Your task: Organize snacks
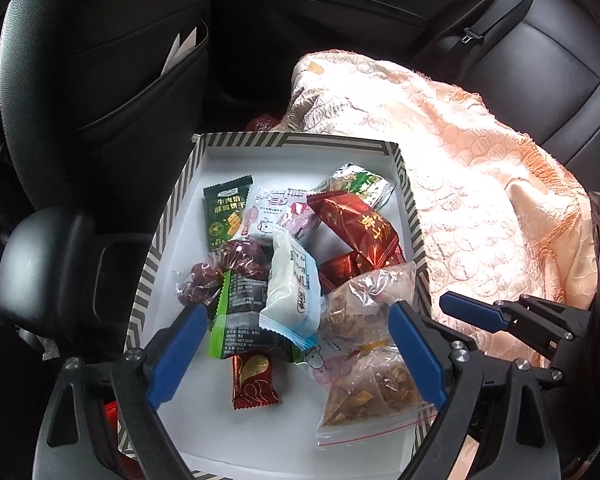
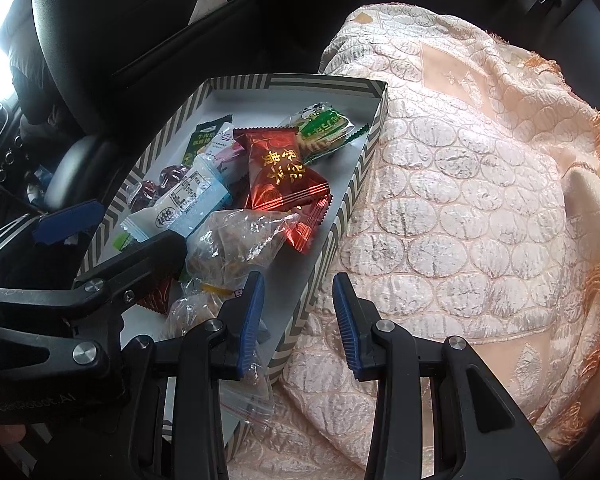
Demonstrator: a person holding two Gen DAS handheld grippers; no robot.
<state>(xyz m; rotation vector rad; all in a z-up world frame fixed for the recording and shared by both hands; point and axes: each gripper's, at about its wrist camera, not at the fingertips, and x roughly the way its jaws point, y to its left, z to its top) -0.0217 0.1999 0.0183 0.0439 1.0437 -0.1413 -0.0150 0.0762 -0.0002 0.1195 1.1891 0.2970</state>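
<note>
Back seat of a car, black leather all round, with a peach quilted blanket point(image 2: 460, 200) heaped on the seat to the right. Against its left edge sits the striped shallow box point(image 1: 414, 216), white inside, and the snacks are all in it, in a loose pile.

Contents noted: green biscuit packet point(image 1: 226, 210) at far left, red foil packet point(image 1: 356, 224) at far right, white-and-blue packet point(image 1: 292, 284) in the middle, clear bag of dates point(image 1: 220, 276) left of it, small red candy point(image 1: 254, 380) alone near me, zip bag of tea sachets point(image 1: 372, 368) at the near right corner, spilling over the rim.

My left gripper point(image 1: 296, 348) hovers over the near end of the pile, jaws spread wide, holding nothing. My right gripper point(image 2: 298, 320) hangs over the box's right wall, jaws partly apart, also empty (the wall runs between the fingers, not touching as far as I can tell).

Judgement: collecting looks done; sorting inside the box is the step in hand. Next move calls for one packet singled out from the overlap, probably the white-and-blue one on top, pinched by its crimped end
</note>
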